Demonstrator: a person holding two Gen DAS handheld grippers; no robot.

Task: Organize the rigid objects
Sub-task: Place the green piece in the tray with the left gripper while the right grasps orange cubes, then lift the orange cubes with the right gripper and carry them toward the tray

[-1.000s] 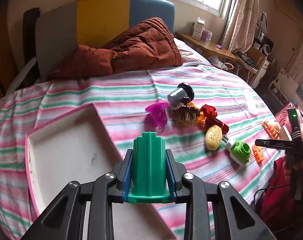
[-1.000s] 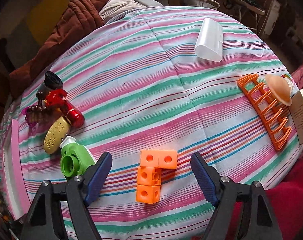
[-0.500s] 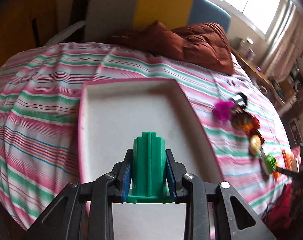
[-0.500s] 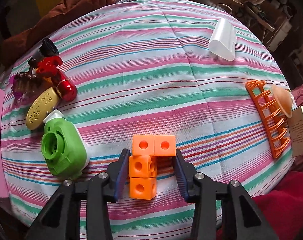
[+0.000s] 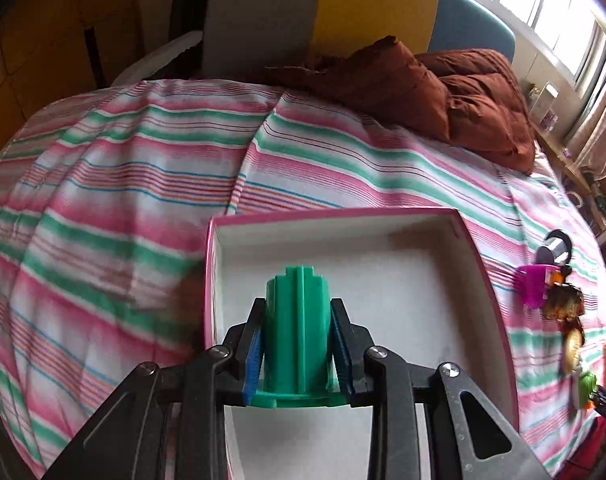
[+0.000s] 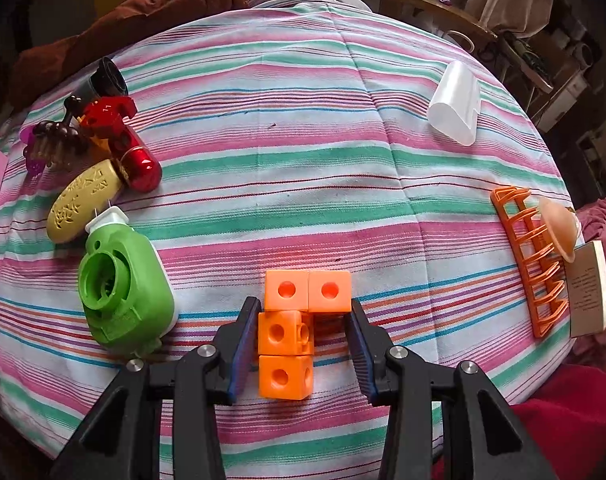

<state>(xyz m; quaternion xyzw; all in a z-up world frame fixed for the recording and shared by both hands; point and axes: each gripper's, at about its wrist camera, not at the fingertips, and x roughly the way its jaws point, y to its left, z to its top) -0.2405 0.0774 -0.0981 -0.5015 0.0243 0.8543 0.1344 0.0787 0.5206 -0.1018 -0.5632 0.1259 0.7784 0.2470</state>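
Note:
My left gripper [image 5: 298,304] is shut on a green ribbed plastic piece [image 5: 297,332] and holds it upright above a white box with a pink rim [image 5: 343,213] on the striped bed. In the right wrist view, an L-shaped piece of several joined orange cubes [image 6: 285,332] lies near the bed's front edge. My right gripper [image 6: 303,306] is shut on it. The left pad presses the middle cube and the right pad presses the corner of the upper right cube.
Left of the cubes lie a green round-holed toy [image 6: 123,292], a beige oval [image 6: 83,200], a red toy [image 6: 119,136], a brown clip [image 6: 57,140] and a black cylinder [image 6: 109,76]. A white cap [image 6: 455,108] and an orange rack [image 6: 531,264] are at the right. A brown quilt [image 5: 443,92] lies behind the box.
My left gripper carried the green piece leftward, from beside the box to over its inside. My right gripper's jaws closed from wide apart onto the orange cubes.

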